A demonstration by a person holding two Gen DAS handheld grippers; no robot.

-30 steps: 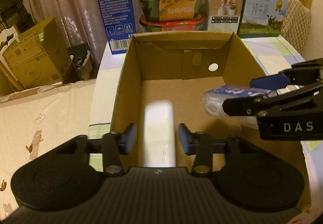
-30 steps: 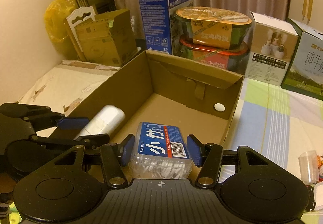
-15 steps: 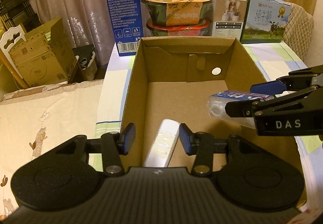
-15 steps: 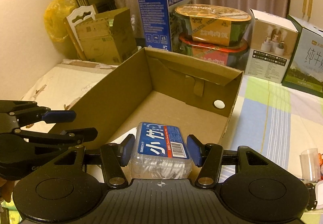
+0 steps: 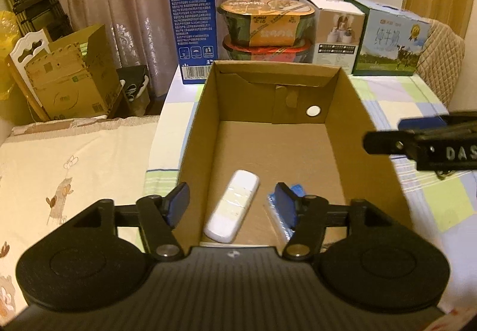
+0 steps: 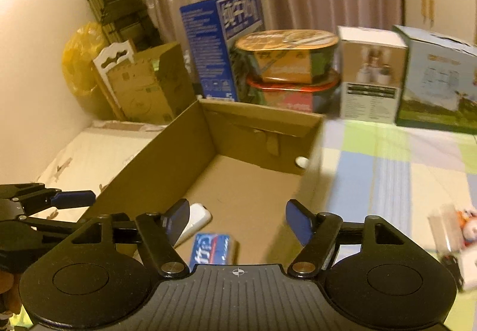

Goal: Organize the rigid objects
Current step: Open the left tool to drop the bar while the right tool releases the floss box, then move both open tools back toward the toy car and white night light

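Left gripper: jaws opening, nothing between the pads; right gripper likewise, empty. Both items lie on the cardboard box floor, lower centre of frame: white bar below the left jaws, long axis running lower left to upper right; blue-label case beside it, nearer the right gripper, its long axis I can't tell. Next pick likely lies outside the box.

Blue-lidded box — perhaps half-hidden
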